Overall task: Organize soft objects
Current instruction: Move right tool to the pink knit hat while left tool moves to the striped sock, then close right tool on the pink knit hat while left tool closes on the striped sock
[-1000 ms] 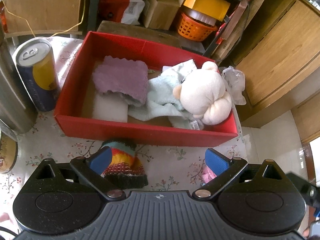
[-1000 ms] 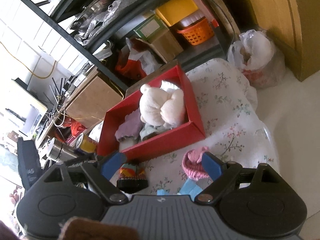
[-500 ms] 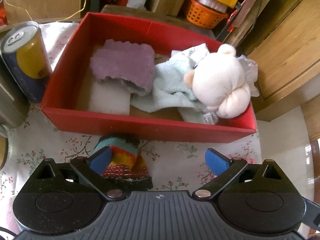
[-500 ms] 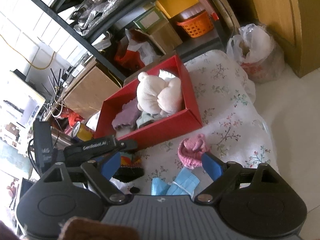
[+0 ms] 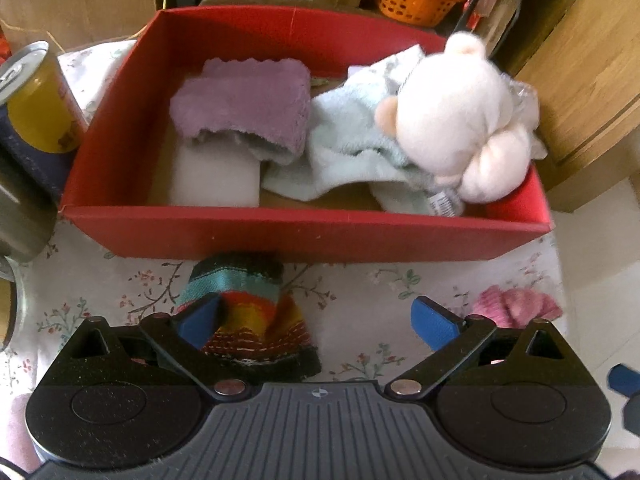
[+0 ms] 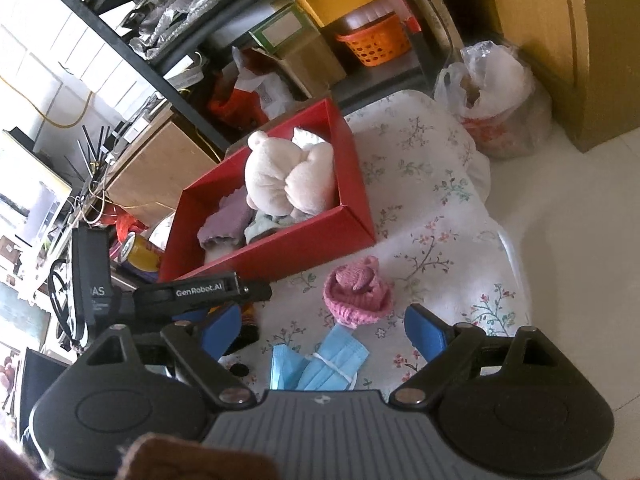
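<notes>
A red box on the floral cloth holds a purple cloth, a white sponge, a pale blue cloth and a cream plush bear. A striped knit hat lies in front of the box, by the left finger of my open, empty left gripper. A pink knit hat and a blue face mask lie before my open, empty right gripper.
A yellow and blue can and a metal container stand left of the box. Shelves with boxes and an orange basket are behind. A plastic bag sits on the floor by a wooden cabinet. The table's edge drops off at right.
My left gripper has moved forward and right over the striped hat, so the box looks nearer. My right gripper has drawn back a little, bringing the face mask into view.
</notes>
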`<state>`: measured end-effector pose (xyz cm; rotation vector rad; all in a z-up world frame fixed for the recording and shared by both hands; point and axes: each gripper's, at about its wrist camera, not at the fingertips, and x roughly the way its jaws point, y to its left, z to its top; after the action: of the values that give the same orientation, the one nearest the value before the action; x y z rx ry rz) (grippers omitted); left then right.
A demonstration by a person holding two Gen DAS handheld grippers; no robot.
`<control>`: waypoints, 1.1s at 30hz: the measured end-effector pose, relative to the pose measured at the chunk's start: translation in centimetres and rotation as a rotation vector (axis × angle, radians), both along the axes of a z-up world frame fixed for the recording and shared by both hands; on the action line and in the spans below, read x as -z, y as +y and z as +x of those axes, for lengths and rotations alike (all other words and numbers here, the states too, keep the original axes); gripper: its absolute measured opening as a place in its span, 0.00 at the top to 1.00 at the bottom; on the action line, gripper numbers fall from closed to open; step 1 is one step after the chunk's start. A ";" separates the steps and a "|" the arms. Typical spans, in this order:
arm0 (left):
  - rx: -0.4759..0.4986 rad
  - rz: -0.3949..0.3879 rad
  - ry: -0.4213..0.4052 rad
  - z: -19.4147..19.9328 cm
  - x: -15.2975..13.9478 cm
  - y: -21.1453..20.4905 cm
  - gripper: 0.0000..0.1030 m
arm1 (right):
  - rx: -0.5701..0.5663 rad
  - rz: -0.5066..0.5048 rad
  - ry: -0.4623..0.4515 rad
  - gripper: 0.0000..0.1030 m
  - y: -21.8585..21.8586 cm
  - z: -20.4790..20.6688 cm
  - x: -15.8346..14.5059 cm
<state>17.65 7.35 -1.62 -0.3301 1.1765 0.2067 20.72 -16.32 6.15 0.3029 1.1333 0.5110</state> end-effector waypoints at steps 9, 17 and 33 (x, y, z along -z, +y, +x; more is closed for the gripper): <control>0.005 0.098 -0.019 0.3 0.6 -1.1 0.24 | 0.033 -0.056 0.002 0.39 0.6 1.5 1.3; -0.020 0.080 -0.058 -1.3 -0.8 0.9 0.88 | 0.044 -0.103 0.024 0.40 2.3 3.1 3.2; 0.008 0.087 -0.025 -0.6 0.0 0.7 0.22 | -0.001 -0.226 0.069 0.40 7.6 3.8 7.1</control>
<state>17.02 8.04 -1.62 -0.2513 1.1402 0.2452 24.55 -8.69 -0.93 0.1239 1.2463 0.3713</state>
